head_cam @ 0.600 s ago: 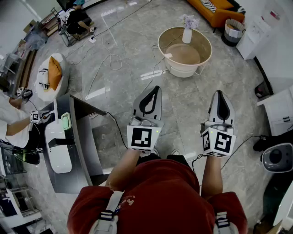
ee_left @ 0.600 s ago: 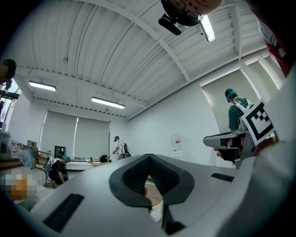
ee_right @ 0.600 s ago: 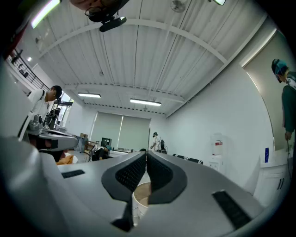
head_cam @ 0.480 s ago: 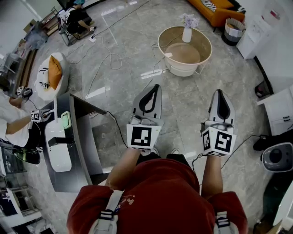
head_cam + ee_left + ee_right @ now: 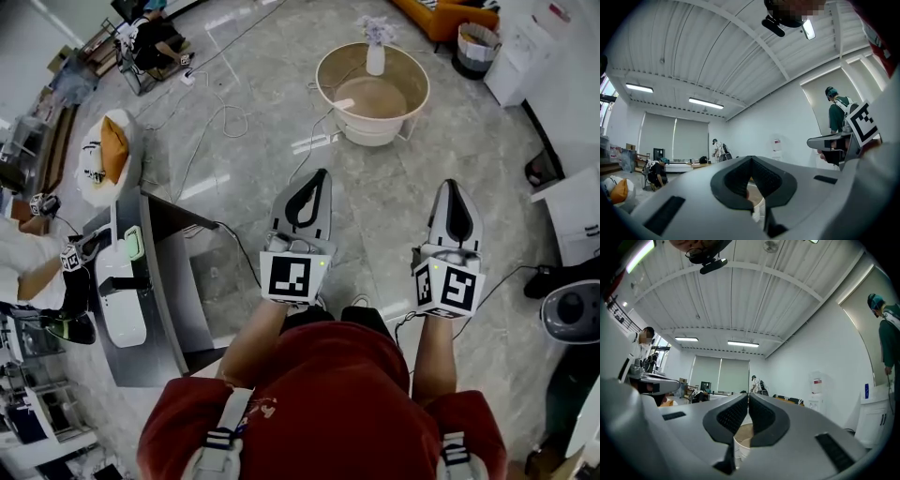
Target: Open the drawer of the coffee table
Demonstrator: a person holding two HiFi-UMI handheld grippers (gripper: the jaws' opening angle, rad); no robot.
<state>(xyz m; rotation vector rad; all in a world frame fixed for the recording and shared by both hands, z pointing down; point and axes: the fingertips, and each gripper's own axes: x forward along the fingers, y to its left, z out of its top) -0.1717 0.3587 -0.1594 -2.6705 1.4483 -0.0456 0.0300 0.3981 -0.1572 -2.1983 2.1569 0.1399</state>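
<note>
The round beige coffee table stands far ahead on the marble floor, with a white vase of flowers on its far rim. A small white piece juts from its left side; I cannot tell whether it is the drawer. My left gripper and right gripper are held level, side by side, well short of the table. Both are shut with nothing between the jaws. In the left gripper view the left gripper meets at its tips. The table shows below the right gripper.
A dark grey desk with a white device stands at the left, a seated person beside it. Cables trail across the floor. A white seat with an orange cushion, white cabinets and a round grey appliance ring the area.
The head view has shifted slightly, so the coffee table sits a little higher and further left. Both grippers keep the same shut, level pose.
</note>
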